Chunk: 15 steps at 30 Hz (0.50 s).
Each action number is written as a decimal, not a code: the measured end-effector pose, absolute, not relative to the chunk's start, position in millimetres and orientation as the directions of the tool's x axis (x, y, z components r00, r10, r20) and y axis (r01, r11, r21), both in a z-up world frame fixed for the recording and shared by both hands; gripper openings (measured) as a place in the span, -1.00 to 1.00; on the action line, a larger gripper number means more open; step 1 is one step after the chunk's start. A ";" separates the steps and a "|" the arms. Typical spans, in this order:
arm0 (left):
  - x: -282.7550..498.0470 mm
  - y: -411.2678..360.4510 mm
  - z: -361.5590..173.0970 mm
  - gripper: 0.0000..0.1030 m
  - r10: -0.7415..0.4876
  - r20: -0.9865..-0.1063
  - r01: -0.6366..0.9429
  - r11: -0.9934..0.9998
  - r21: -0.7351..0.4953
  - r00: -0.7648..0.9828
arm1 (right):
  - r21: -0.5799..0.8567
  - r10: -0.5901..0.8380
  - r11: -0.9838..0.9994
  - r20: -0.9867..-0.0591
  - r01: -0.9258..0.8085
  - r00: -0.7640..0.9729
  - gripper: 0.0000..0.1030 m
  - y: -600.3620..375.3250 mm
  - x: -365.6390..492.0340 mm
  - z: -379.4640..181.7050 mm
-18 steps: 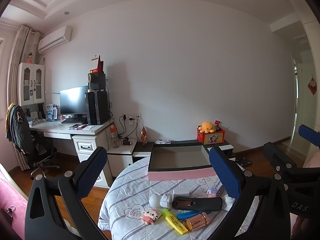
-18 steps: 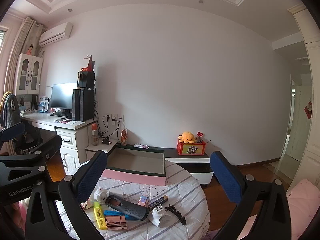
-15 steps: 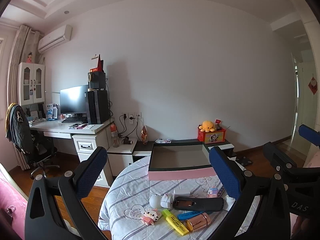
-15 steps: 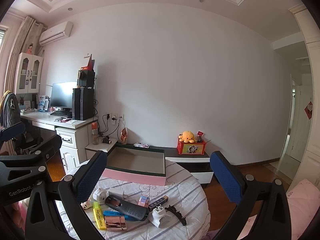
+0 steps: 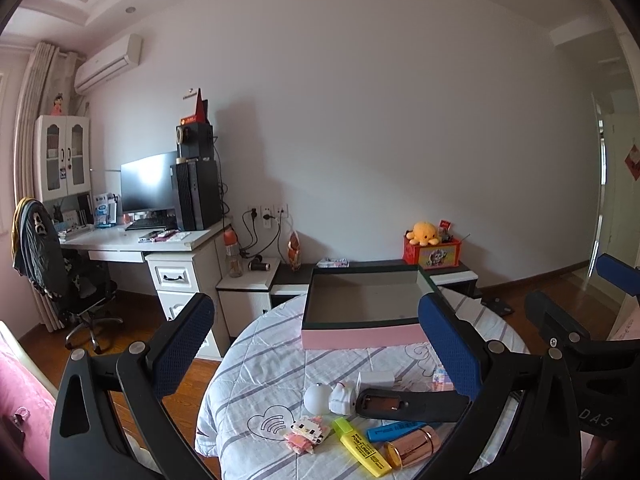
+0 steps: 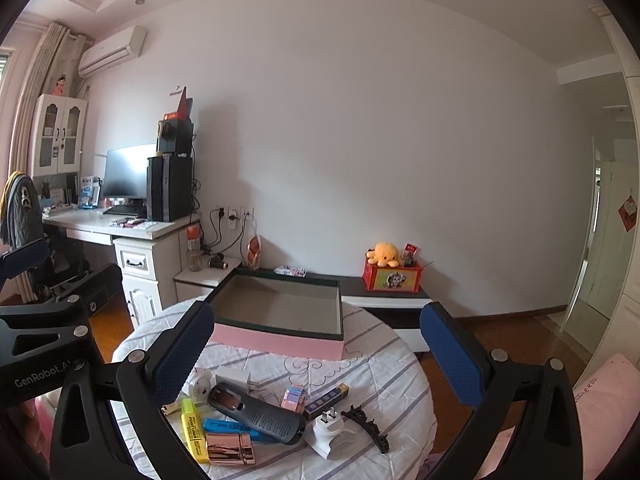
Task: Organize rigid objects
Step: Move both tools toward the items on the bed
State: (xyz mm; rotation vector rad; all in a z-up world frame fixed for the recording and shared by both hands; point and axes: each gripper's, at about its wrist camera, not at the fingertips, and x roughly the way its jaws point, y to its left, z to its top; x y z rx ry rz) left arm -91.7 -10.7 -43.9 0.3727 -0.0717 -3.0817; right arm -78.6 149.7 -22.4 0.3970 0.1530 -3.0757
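A round table with a striped cloth (image 5: 256, 364) (image 6: 400, 376) carries an empty pink-sided box with a dark rim (image 5: 362, 338) (image 6: 280, 340) at its far side. Near me lie a yellow highlighter (image 5: 362, 446) (image 6: 192, 428), a blue marker (image 5: 394, 430), a rose-gold case (image 5: 412, 446) (image 6: 230, 448), a black remote-like device (image 5: 404, 402) (image 6: 260, 414), a white plug (image 6: 328, 428), a black hair clip (image 6: 370, 428) and small toys. My left gripper (image 5: 316, 344) and right gripper (image 6: 316, 348) both hover above the table, open, holding nothing.
A white desk with monitor and computer tower (image 5: 188, 196) stands at the left wall, with an office chair (image 5: 60, 268) beside it. A low cabinet behind the table bears a red box with a yellow plush toy (image 6: 390, 270). Wooden floor surrounds the table.
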 end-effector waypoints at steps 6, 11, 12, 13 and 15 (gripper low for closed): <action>-112.0 -7.1 -56.8 1.00 -0.037 -0.264 0.023 -0.998 0.056 -0.964 | -0.079 -0.022 -0.996 -0.285 0.047 -0.958 1.00 153.1 -96.0 -33.7; -123.6 -5.3 -66.8 1.00 -0.036 -0.283 0.020 -0.998 0.060 -0.958 | -0.075 -0.021 -0.996 -0.309 0.046 -0.951 1.00 154.3 -108.2 -42.2; -126.7 -4.4 -69.2 1.00 -0.037 -0.290 0.019 -0.998 0.063 -0.956 | -0.074 -0.020 -0.996 -0.314 0.045 -0.949 1.00 154.4 -110.8 -43.9; -128.8 -3.7 -71.2 1.00 -0.037 -0.295 0.018 -0.998 0.065 -0.955 | -0.074 -0.020 -0.996 -0.320 0.046 -0.947 1.00 154.6 -113.2 -45.9; -135.2 -1.1 -77.3 1.00 -0.038 -0.313 0.016 -0.997 0.072 -0.949 | -0.073 -0.017 -0.996 -0.335 0.044 -0.942 1.00 156.2 -118.0 -50.5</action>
